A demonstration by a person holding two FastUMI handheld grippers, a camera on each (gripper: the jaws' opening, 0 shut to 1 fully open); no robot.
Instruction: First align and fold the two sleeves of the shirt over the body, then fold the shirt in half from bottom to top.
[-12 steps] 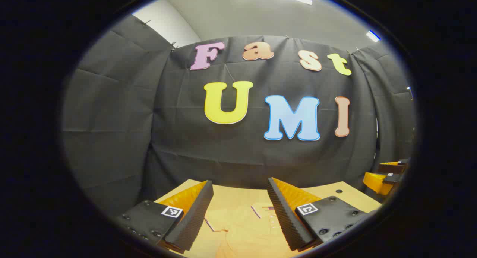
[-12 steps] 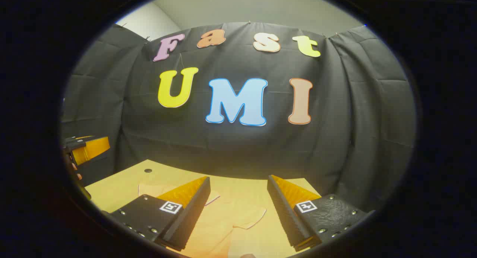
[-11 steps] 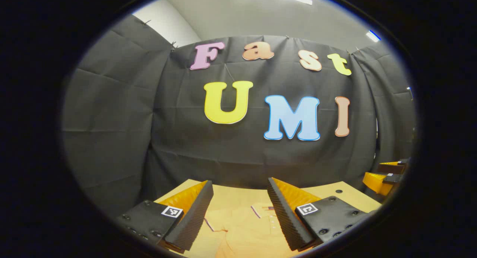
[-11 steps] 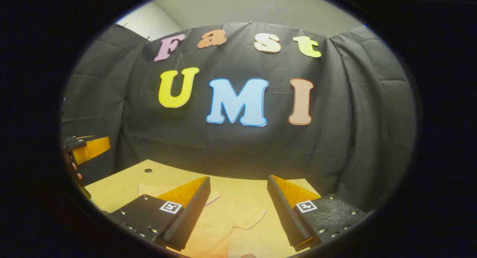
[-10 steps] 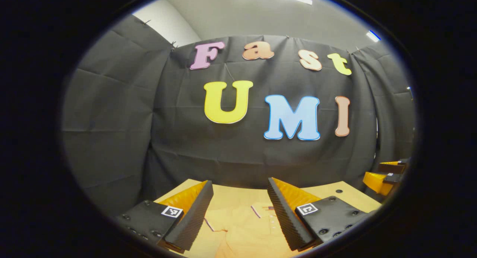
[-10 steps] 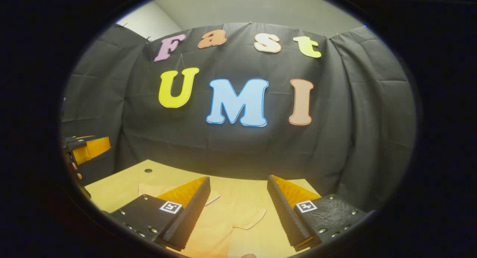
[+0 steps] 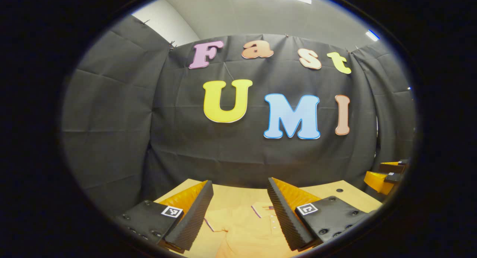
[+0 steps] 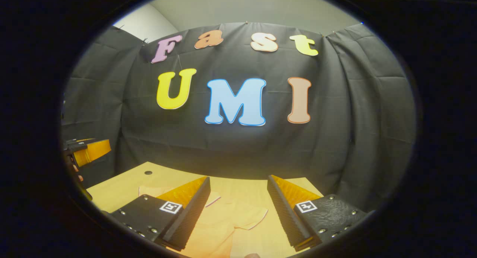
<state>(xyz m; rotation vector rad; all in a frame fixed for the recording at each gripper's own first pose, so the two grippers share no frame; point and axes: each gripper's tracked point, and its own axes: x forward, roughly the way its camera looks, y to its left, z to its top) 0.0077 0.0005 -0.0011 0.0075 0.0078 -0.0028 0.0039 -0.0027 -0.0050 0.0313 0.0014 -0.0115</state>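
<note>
Orange cloth — the shirt (image 7: 242, 228) — lay flat on the wooden table (image 7: 354, 198) in the left gripper view, its collar and button placket between my fingers; my left gripper (image 7: 238, 213) hung above it with jaws wide, gripping nothing. My right gripper (image 7: 384, 176) showed off the table's right edge. In the right gripper view, my right gripper (image 8: 238, 209) was likewise spread wide and empty — a short sleeve (image 8: 249, 217) lay below it toward the table's (image 8: 119, 187) right edge, the left gripper (image 8: 87, 150) off the far left corner.

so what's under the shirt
The shirt lies flat on the wooden table, which shows bare around it. Whatever might sit between cloth and tabletop is covered; the near part of the shirt is hidden.
</note>
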